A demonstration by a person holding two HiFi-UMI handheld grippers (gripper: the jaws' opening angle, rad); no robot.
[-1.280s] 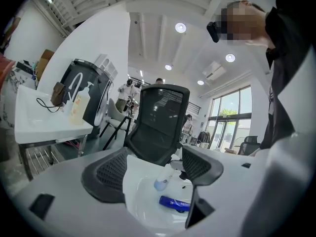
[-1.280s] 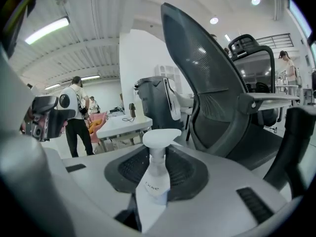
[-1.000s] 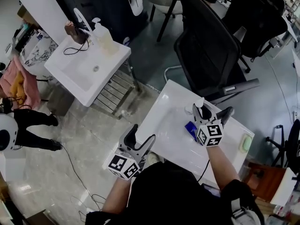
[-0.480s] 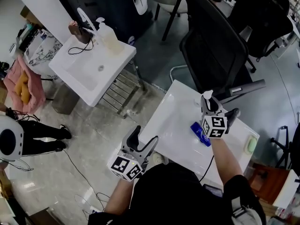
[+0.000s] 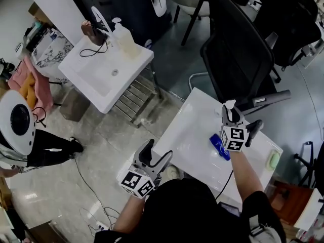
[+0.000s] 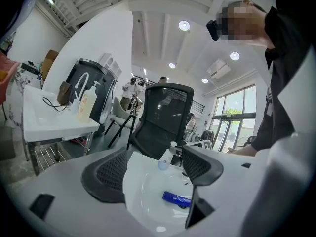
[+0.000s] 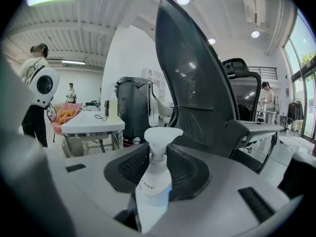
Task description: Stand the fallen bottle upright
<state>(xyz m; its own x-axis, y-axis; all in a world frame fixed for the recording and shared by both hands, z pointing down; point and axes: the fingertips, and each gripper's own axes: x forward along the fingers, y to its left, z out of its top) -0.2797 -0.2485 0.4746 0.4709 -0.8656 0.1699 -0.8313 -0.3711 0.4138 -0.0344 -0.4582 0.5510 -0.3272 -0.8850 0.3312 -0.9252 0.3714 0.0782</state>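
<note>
While the white surface (image 5: 192,130) fills the middle of the head view, the right tongs (image 7: 158,171) are seen over its far side, in front of a black mesh chair (image 5: 238,49).

- Right tongs: closed narrowly on the bottle (image 7: 154,186). In the right gripper view both pads are pressed against its shoulder, just below the white pump head, one on each side.
- Bottle: white, pump-topped, held with the pump end up. From the left gripper view it is seen leaning slightly. Whether its base touches the surface cannot be told.
- Left tongs (image 5: 154,156): held wide apart at the near left edge of the surface, well apart from the bottle. Nothing is gripped. Through the gap, only the surface, the far bottle and a blue oblong item (image 6: 177,198) are seen.
- Blue oblong item: laid flat on the surface, just on the near side of the right tongs. What it is cannot be made out.
- Small pale green object (image 5: 274,159): placed at the right end of the surface, apart from everything else.
- Second white stand with a basin (image 5: 101,80): set across the floor at upper left. Another pump bottle (image 5: 125,38) is stood upright at its back edge, near a brown object (image 5: 91,32).
</note>
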